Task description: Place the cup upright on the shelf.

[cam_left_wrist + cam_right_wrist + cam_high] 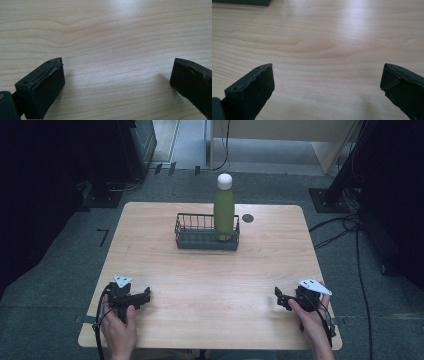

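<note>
A green bottle with a white cap stands upright in the right end of a dark wire basket at the far middle of the wooden table. My left gripper rests low at the near left, held by a hand, and its jaws point right. In its own view the left gripper is open over bare wood. My right gripper rests at the near right, jaws pointing left. Seen through its own camera, the right gripper is open with nothing between its jaws.
A small dark round grommet sits in the tabletop just right of the basket. Cables lie on the grey floor to the right. A dark edge of the basket crosses the top left of the right gripper view.
</note>
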Available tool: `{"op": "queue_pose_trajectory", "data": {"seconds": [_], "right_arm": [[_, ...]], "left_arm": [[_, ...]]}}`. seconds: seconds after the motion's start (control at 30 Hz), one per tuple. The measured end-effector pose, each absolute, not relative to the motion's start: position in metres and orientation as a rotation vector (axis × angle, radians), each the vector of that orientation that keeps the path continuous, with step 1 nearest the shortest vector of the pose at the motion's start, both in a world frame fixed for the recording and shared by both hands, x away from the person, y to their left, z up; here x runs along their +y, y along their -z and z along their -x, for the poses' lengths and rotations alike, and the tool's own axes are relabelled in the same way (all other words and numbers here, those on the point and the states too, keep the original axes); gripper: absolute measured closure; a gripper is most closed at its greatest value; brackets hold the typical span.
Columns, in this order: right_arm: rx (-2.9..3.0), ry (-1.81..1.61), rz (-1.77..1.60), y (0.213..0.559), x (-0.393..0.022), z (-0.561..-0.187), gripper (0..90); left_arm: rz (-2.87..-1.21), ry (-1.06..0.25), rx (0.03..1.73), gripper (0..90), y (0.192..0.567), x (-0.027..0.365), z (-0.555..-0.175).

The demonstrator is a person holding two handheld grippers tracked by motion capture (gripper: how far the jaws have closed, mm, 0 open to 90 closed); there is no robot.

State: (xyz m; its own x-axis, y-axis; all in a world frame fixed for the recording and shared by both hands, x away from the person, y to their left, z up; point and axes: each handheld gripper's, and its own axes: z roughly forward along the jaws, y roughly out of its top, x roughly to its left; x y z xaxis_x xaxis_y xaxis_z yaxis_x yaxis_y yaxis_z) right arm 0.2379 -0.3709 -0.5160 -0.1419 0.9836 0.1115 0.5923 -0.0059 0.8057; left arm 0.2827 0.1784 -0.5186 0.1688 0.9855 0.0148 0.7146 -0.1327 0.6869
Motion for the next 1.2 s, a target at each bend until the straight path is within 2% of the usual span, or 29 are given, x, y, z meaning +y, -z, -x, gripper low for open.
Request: {"op": "queue_pose_trajectory", "data": {"seconds": [0.57,1.2], "right_arm": [[1.781,-0.775,-1.749,0.528,-0.376,-0.219,0.0],[1.785,-0.776,-1.746,0.527,-0.376,-0.218,0.0]], "left_arm": [[-1.903,-0.658,1.607,0.1,0.519,0.176,-0.285],[-1.907,-0.657,1.605,0.1,0.519,0.176,-0.289]]}}
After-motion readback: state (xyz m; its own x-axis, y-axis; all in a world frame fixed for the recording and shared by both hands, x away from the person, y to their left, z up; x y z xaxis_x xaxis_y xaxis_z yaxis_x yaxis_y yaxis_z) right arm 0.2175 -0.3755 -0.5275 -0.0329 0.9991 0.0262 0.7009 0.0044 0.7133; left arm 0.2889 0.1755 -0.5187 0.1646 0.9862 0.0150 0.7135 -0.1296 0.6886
